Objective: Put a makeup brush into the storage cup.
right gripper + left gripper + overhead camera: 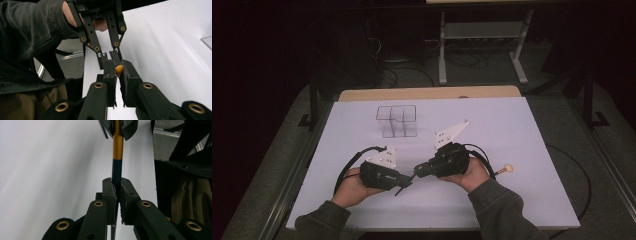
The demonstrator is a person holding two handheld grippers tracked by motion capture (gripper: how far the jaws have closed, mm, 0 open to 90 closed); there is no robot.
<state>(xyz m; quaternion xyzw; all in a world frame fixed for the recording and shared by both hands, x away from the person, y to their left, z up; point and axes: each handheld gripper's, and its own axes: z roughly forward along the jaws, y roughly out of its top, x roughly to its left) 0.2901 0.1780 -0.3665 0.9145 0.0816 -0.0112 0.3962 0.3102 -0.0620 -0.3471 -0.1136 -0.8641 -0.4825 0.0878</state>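
1. Near edge of the white table (522,150): the person's two hands hold the grippers tip to tip.
2. The left gripper (404,182) is clamped on the dark blue end of a pen (117,157).
3. The right gripper (416,170) is clamped on the pen's gold end.
4. The pen spans the short gap between them, above the table's near middle.
5. Farther back stands a clear divided box (397,120).
6. A small wooden ball-tipped stick (507,169) lies right of the right hand.

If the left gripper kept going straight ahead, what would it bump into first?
Probably the right gripper: the left gripper and it both grip one thin stick, tip facing tip.
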